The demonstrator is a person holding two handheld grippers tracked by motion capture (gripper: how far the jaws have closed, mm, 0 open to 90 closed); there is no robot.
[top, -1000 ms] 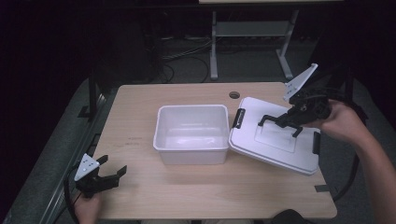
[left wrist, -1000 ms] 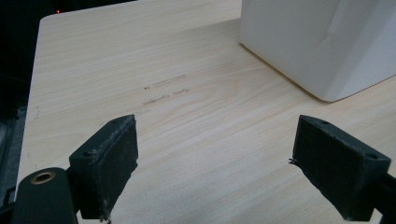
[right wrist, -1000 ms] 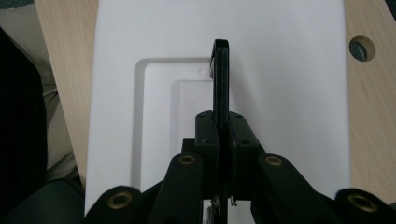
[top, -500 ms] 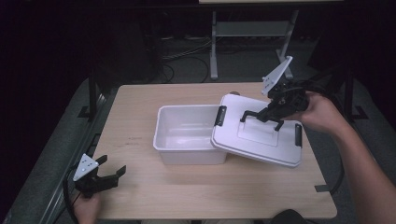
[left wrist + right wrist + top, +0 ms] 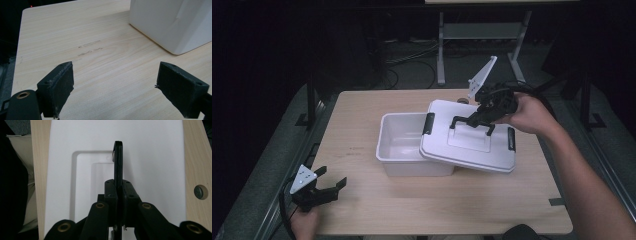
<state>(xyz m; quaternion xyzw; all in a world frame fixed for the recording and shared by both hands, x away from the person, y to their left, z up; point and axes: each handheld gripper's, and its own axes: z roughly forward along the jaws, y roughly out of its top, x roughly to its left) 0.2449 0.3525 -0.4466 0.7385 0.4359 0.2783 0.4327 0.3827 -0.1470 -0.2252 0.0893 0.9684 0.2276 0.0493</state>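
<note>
Fingers of my right gripper (image 5: 475, 120) are clamped tight on the black handle (image 5: 471, 123) of the white lid (image 5: 469, 145), and in the right gripper view that handle (image 5: 118, 167) runs straight up between the pressed pads, with the lid's (image 5: 150, 157) recessed panel beneath it. Over at the near left corner of the desk (image 5: 362, 130), my left gripper (image 5: 328, 190) has its fingers (image 5: 58, 87) spread wide with nothing between them, just bare wood below.

Going from biggest down: the desk is a light wooden top, and a round cable hole (image 5: 201, 192) sits in it just beside the lid's edge in the right gripper view. The white bin (image 5: 404, 145) stands near the middle of the desk, open side up. In the left gripper view, one of its corners (image 5: 172, 25) shows ahead of my open fingers, well apart from them. The lid hangs tilted over the bin's right part, its left edge above the bin's opening and the rest reaching out toward the right edge of the desk. Black latches show on the lid's ends, one on the left (image 5: 429, 123) over the bin and one on the right (image 5: 511, 139).
</note>
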